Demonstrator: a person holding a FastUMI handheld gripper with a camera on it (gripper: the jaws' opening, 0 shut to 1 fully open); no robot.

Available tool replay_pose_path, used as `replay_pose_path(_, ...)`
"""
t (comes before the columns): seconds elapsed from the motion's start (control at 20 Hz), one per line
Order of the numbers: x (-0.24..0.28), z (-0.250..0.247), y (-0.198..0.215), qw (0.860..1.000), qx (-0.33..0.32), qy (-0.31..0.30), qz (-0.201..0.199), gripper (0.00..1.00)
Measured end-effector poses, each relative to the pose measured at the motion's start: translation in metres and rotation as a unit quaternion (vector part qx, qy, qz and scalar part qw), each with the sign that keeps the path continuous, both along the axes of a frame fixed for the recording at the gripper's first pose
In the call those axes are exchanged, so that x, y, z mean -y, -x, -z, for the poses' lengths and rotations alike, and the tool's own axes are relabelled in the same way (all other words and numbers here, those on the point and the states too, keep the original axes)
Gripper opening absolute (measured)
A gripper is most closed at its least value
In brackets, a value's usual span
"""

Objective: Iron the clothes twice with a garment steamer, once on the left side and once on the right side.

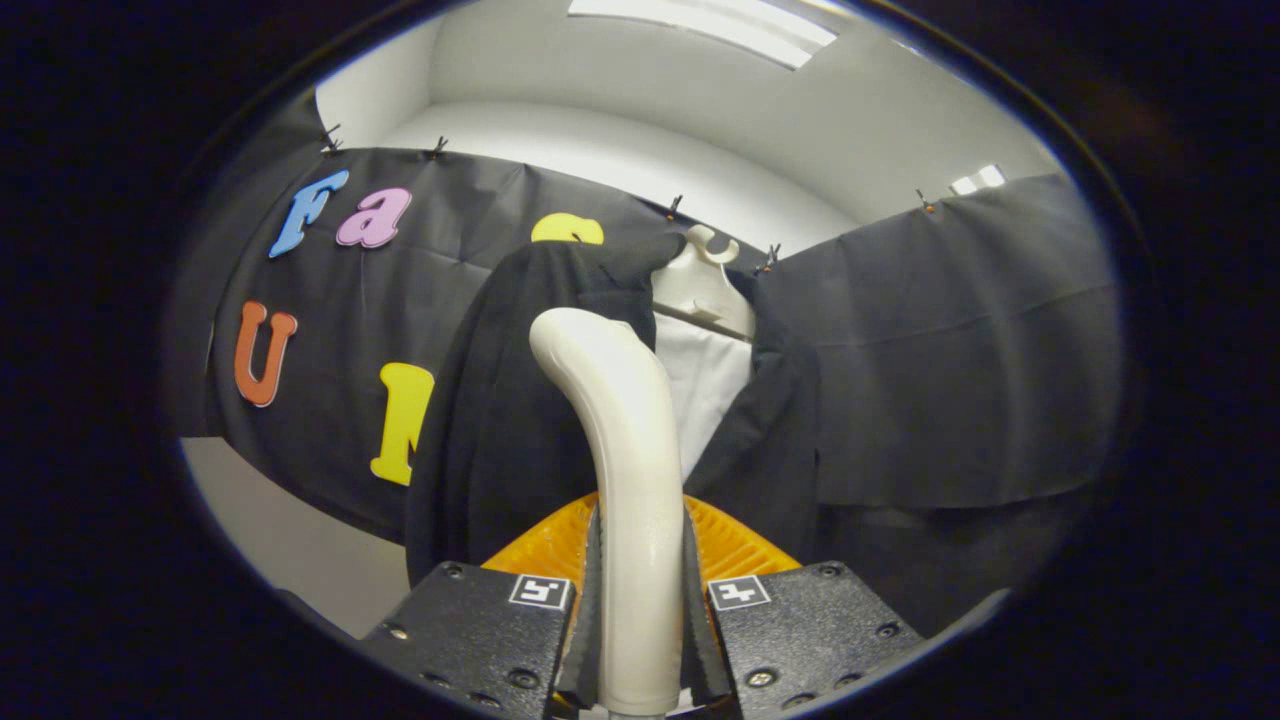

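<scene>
Tool (640, 600) closed on steamer handle (620, 450), jacket (510, 420) beyond

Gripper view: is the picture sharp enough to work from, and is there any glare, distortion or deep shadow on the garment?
Gripper view: sharp on the steamer handle, clamped in the gripper, with a mild sheen low on it; heavy fisheye bending of the booth wall; the ceiling light is blown out; the dark jacket reads as near-flat black with few folds showing; the white mannequin is evenly lit.
</scene>
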State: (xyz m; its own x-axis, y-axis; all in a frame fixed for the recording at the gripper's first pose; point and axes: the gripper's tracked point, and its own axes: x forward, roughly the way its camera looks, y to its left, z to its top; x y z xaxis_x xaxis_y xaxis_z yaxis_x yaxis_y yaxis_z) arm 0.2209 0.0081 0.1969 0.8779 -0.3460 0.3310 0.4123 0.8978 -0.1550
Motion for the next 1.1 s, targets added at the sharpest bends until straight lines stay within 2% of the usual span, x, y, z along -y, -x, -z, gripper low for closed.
replay_pose_path(1.1,0.028,0.130,-0.010,0.993,-0.117,-0.020,0.011,0.37)
